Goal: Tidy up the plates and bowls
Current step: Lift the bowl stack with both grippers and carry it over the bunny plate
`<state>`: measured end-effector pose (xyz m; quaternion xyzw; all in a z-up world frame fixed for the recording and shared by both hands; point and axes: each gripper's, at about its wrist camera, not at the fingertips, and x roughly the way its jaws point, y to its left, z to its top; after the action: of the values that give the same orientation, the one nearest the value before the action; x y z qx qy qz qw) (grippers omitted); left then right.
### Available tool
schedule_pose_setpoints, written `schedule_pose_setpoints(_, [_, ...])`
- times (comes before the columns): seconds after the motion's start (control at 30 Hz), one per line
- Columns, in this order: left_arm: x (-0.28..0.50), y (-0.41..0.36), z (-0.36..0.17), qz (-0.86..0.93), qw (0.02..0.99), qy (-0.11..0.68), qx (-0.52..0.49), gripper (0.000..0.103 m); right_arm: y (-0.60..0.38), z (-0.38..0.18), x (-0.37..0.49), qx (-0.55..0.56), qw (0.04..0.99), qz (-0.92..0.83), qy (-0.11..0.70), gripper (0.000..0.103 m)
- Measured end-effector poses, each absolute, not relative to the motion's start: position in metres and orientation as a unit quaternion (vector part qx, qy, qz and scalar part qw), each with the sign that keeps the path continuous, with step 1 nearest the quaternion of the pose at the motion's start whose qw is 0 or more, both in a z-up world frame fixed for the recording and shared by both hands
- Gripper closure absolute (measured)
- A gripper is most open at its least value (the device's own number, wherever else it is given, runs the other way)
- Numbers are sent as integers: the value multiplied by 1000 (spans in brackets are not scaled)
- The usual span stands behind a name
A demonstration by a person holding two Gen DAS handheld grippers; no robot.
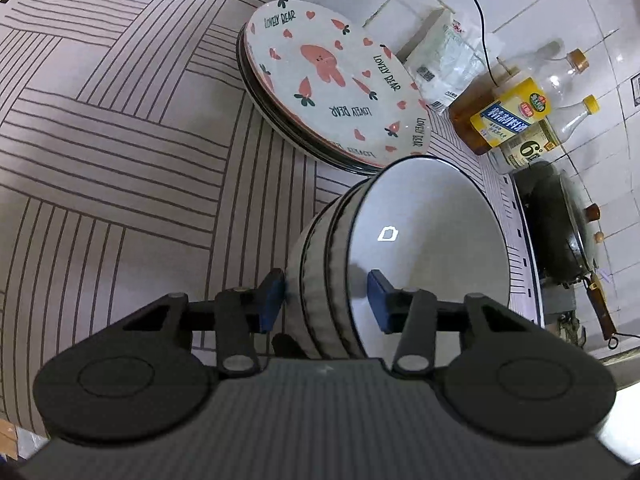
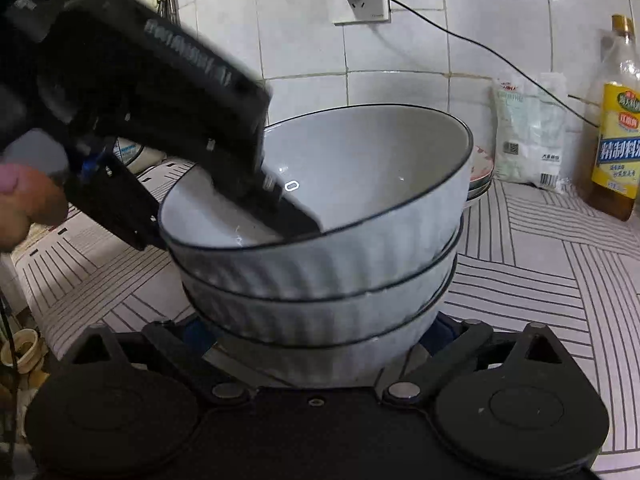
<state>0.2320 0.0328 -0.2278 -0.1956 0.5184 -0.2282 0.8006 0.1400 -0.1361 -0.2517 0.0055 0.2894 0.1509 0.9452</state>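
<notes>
Three ribbed white bowls with dark rims sit nested in a stack [image 1: 320,280] [image 2: 320,272] on the striped counter mat [image 1: 120,128]. My left gripper [image 1: 326,296] pinches the stack's near wall, one blue pad against the outside and the other inside the top bowl. In the right wrist view its inner finger [image 2: 288,216] lies inside that bowl, with a person's hand [image 2: 24,204] behind it. My right gripper [image 2: 320,336] stands wide apart, its fingers flanking the bottom bowl and mostly hidden by it. A stack of plates [image 1: 332,80] topped by a carrot-and-bear print lies beyond the bowls.
Oil bottles [image 1: 504,116] [image 2: 616,140] and a white bag [image 1: 444,64] [image 2: 528,140] stand against the tiled wall. A dark pan [image 1: 560,220] sits on the stove to the right. A black cable runs from a wall socket [image 2: 360,0].
</notes>
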Motion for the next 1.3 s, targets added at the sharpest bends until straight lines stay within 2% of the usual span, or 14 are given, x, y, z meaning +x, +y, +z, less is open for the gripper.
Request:
schedule_pose_setpoints(0.47, [225, 15, -184, -276, 802, 512, -132, 60, -147, -233, 124, 14, 955, 142, 260, 3])
schedule_pose_setpoints(0.83, [244, 2, -141, -287, 827, 471, -108, 58, -152, -198, 143, -46, 967, 129, 216, 3])
schedule_pose_setpoints(1.07, [273, 0, -132, -277, 835, 462, -114, 58, -160, -190, 173, -27, 969, 133, 204, 3])
schedule_pose_setpoints(1.3, [297, 1, -144, -268, 852, 430, -132, 55, -159, -190, 204, -59, 966, 140, 210, 3])
